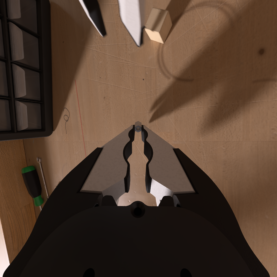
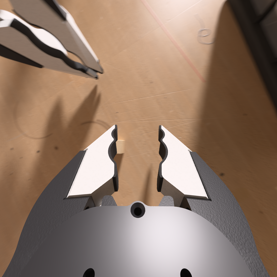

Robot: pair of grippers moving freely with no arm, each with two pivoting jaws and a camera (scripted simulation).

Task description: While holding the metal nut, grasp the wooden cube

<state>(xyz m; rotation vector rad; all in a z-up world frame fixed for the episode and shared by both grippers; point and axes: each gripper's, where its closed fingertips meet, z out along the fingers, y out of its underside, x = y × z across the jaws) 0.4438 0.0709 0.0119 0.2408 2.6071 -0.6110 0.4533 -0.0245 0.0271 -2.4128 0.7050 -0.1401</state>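
My left gripper (image 1: 137, 127) is shut on a small grey metal nut (image 1: 137, 128), pinched at the fingertips above the wooden table. A pale wooden cube (image 1: 158, 25) sits on the table at the top of the left wrist view. My right gripper (image 1: 122, 39) hangs open just left of the cube there, its near finger beside the cube's edge. In the right wrist view my right gripper (image 2: 137, 127) is open and empty. The cube (image 2: 121, 146) peeks out from behind its left finger (image 2: 97, 157), mostly hidden. The left gripper (image 2: 96, 73) shows at upper left, shut.
A black compartment organiser (image 1: 22, 67) lies at the left of the table. A green-and-black screwdriver (image 1: 32, 184) and a thin metal wrench (image 1: 42, 175) lie at the lower left. A thin red line (image 1: 80, 118) and pencil marks cross the wooden tabletop (image 1: 194, 149).
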